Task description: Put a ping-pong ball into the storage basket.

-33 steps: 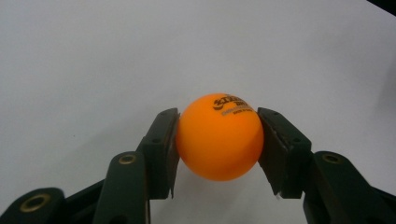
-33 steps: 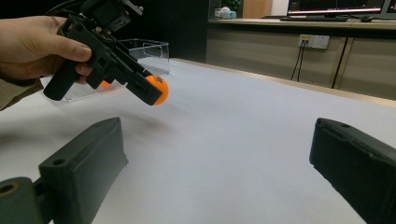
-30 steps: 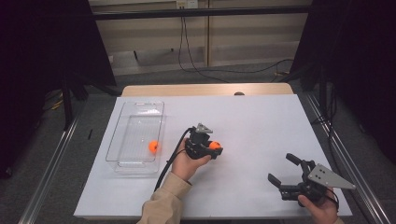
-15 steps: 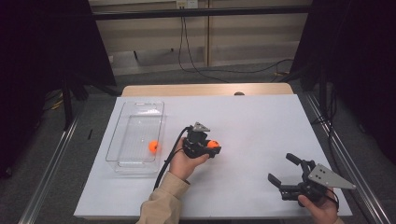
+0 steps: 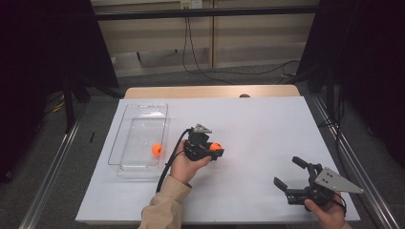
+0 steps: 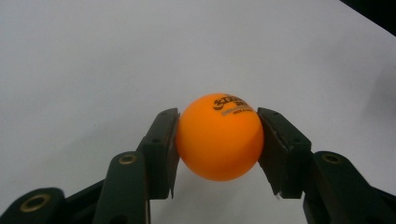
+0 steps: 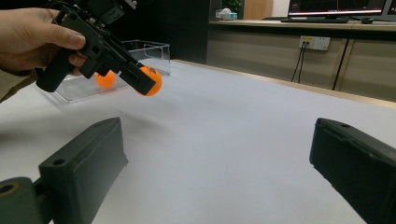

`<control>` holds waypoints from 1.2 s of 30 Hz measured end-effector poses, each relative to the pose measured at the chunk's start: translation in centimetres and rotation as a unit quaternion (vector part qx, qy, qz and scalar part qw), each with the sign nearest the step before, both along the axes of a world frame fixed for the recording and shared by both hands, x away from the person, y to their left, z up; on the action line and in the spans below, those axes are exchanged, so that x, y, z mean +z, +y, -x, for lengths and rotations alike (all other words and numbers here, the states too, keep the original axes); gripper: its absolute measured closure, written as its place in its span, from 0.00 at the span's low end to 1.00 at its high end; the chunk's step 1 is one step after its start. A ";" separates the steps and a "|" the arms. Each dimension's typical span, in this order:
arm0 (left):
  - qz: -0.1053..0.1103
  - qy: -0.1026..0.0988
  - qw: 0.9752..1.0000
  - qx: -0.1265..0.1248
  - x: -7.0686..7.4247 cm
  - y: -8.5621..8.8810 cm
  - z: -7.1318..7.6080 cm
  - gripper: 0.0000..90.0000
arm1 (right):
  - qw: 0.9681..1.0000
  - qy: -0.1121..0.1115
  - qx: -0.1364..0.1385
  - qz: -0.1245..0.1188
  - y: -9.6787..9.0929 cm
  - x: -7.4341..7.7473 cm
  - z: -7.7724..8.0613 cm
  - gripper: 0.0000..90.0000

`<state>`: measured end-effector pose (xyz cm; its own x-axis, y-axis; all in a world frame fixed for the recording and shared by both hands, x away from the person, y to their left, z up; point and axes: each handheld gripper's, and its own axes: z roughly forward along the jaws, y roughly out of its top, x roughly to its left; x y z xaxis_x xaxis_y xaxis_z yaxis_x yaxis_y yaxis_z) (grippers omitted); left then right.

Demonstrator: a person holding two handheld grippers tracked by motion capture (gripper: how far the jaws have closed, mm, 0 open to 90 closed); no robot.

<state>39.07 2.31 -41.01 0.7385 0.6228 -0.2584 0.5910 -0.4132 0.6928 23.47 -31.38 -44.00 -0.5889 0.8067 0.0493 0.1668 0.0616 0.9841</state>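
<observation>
White paper covers the table (image 5: pixel 267 124), with dark curtains on either side and a cable hanging down the pale wall behind. We hold an orange ping-pong ball (image 6: pixel 219 136) clamped between the jaws of the left gripper (image 5: pixel 213 151), which sits above the middle of the sheet; the right gripper view shows the ball lifted clear of the surface. A clear plastic tray (image 5: pixel 125 138) lies to the left of that hand, near it, its long axis running away from us, and a second orange ball (image 5: pixel 157 150) already rests inside near its right wall. We judge the coming move to be a short carry leftward over that wall. Our right gripper (image 5: pixel 293 176) rests well apart at the near right, jaws spread wide and empty.
</observation>
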 end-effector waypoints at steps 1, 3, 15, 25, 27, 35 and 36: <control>0.001 0.001 1.000 0.000 0.0 0.0 0.0 0.57 | 1.000 0.001 0.001 -0.001 0.0 0.0 0.0 0.03; 0.002 0.001 1.000 0.002 0.1 0.1 0.0 0.56 | 1.000 0.001 0.001 -0.001 0.0 0.0 0.0 0.03; 0.008 0.007 1.000 0.014 0.9 1.2 -0.1 0.57 | 1.000 0.001 0.001 -0.002 0.0 0.0 0.0 0.03; 0.013 0.011 1.000 0.021 1.4 2.0 -0.3 0.57 | 1.000 0.002 0.001 -0.002 0.0 0.0 0.0 0.03; 0.012 0.010 1.000 0.021 1.5 2.2 -0.3 0.57 | 1.000 0.000 0.000 -0.001 0.0 0.0 0.0 0.03; 0.014 0.017 0.999 0.026 1.6 2.6 -0.5 0.57 | 1.000 0.000 0.001 -0.001 0.0 0.0 0.0 0.03; 0.013 0.018 0.999 0.025 1.6 2.7 -0.5 0.57 | 1.000 0.001 0.001 -0.002 0.0 0.0 0.0 0.03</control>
